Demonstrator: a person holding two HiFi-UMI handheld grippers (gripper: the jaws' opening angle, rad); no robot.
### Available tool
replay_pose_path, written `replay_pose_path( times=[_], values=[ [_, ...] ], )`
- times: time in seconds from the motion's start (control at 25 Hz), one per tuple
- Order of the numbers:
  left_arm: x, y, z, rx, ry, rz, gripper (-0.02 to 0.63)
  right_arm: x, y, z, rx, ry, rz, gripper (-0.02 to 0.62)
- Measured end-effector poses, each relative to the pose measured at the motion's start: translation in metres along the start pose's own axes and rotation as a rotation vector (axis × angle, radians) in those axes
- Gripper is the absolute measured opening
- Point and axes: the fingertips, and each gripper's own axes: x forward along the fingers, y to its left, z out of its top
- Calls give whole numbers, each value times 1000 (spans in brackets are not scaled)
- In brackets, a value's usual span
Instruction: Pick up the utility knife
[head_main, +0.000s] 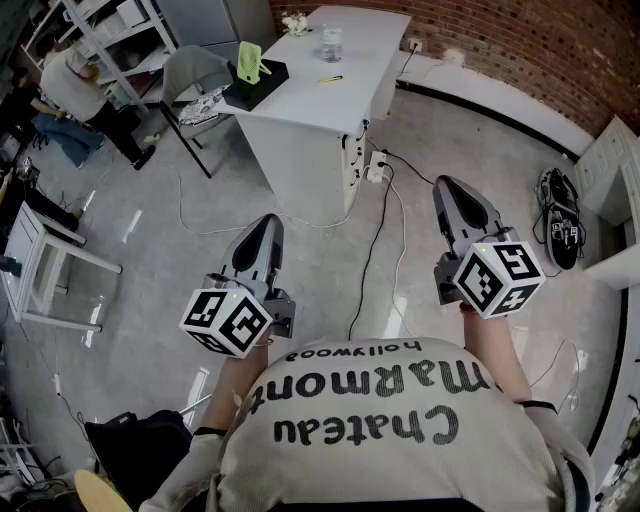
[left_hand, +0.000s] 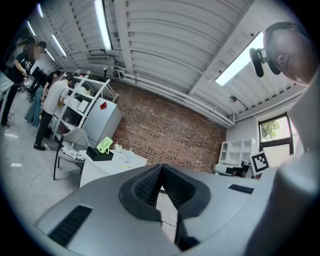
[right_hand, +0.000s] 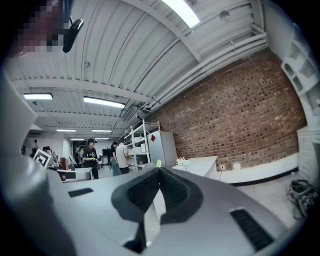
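Observation:
The utility knife (head_main: 331, 79) looks like a small yellow object lying on the white table (head_main: 300, 110) far ahead across the floor. My left gripper (head_main: 268, 222) and my right gripper (head_main: 447, 185) are held level in front of the person's body, well short of the table. In the left gripper view the left gripper (left_hand: 161, 167) has its pads together with nothing between them. The right gripper (right_hand: 160, 170) is the same in its own view. The table (left_hand: 112, 162) shows beyond the left jaws.
On the table stand a black box with a green holder (head_main: 255, 72) and a glass (head_main: 331, 42). A grey chair (head_main: 195, 75) is at its left. Cables (head_main: 372, 235) cross the floor. Black gear (head_main: 558, 228) lies at the right. People (head_main: 65, 85) stand by shelves.

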Motion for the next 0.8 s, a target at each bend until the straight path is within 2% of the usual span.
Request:
replay_pose_path(
  times=[0.4, 0.6, 0.8],
  values=[
    [18, 26, -13, -32, 29, 13, 2, 31, -7, -24, 11, 51, 9, 3],
    [62, 65, -11, -67, 36, 0, 2, 81, -20, -30, 24, 67, -7, 3],
    [121, 114, 6, -42, 51, -3, 2, 153, -40, -28, 84, 68, -20, 3]
  ],
)
